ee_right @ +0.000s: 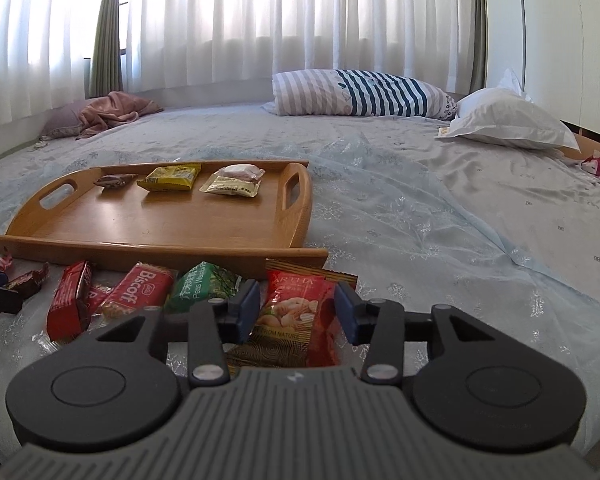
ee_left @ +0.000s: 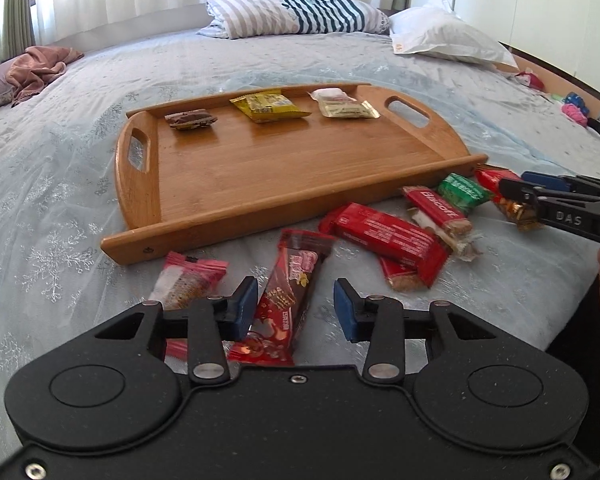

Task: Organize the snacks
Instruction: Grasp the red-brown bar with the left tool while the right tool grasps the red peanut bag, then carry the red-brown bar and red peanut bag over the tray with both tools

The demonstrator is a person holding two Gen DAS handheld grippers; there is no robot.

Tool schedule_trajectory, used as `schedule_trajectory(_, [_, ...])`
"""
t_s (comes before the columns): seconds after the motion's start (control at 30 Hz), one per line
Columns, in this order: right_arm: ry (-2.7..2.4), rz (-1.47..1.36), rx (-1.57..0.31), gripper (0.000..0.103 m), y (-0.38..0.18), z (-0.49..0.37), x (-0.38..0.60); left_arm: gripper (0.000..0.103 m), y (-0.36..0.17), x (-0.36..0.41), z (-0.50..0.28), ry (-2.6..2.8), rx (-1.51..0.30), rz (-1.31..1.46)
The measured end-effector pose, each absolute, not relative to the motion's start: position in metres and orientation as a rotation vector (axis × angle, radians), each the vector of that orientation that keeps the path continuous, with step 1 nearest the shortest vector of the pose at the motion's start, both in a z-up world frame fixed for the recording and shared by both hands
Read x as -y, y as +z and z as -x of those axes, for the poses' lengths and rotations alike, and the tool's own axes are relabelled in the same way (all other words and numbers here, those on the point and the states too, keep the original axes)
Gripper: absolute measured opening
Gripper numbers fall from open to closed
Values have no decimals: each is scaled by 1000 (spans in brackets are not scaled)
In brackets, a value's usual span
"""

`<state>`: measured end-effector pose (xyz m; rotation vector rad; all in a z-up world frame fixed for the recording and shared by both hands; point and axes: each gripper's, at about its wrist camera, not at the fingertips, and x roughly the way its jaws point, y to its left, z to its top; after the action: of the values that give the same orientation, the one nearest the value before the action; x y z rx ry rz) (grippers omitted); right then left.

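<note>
A wooden tray [ee_left: 284, 168] lies on the bed and holds a brown snack [ee_left: 191, 119], a yellow packet [ee_left: 269, 107] and a pale packet [ee_left: 346, 106] along its far side. Loose snacks lie in front of it. My left gripper [ee_left: 296, 308] is open, its jaws standing on either side of a dark red bar [ee_left: 290, 296]. My right gripper [ee_right: 296, 310] is open, its jaws on either side of a red nut packet [ee_right: 300, 312]. A Biscoff pack [ee_right: 140, 290] and a green peas packet [ee_right: 202, 284] lie to its left. The tray [ee_right: 160, 216] shows ahead.
A pink wrapper [ee_left: 188, 284] and red biscuit packs [ee_left: 384, 236] lie near the tray's front edge. A striped pillow [ee_left: 296, 12] and a white pillow [ee_left: 448, 36] are at the bed's far end. A brown cloth [ee_left: 40, 66] lies far left. Small items [ee_left: 572, 108] sit on the right edge.
</note>
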<state>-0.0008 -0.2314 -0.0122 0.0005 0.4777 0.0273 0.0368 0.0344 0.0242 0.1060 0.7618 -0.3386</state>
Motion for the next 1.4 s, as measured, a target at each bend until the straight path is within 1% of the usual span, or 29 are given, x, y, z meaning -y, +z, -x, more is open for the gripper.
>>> schedule_trajectory(0.07, [18,-5,-473,62,-12,3,229,39,26,-34,-31,-357,-771,-97])
schedule_trajectory(0.2, [11,-11,-461,65,-10,9,228,39,29,-35,-24,-352,-762,-77])
schedule_trajectory(0.3, [2,-18,-456,71,-10,11,228,39,28,-36,-24,-317,-753,-42])
schedule_trajectory(0.53, [-14,-40,-469,71,-14,14,227,39,13,-31,-34,-257,-777,-14])
schedule_trajectory(0.57, [-12,-41,-470,71,-15,14,226,39,13,-30,-34,-250,-777,-13])
schedule_trajectory(0.6, [-9,-40,-473,71,-16,13,225,31,13,-30,-35,-246,-777,-10])
schedule_trajectory(0.63, [-10,-34,-479,70,-17,13,224,24,13,-29,-36,-242,-780,-4])
schedule_trajectory(0.67, [-14,-28,-482,61,-17,12,223,22,14,-29,-37,-240,-786,5])
schedule_trajectory(0.7, [-18,-26,-484,53,-18,11,222,22,14,-30,-37,-238,-789,12])
schedule_trajectory(0.73, [-24,-26,-484,50,-18,11,222,22,15,-30,-38,-239,-792,14])
schedule_trajectory(0.9, [-35,-40,-480,47,-13,14,221,22,22,-31,-35,-234,-785,10])
schedule_trajectory(1.17, [-69,-26,-426,47,4,23,226,22,48,-36,-31,-241,-724,21])
schedule_trajectory(1.4, [-40,-14,-388,47,22,17,225,22,65,-43,-45,-218,-691,27])
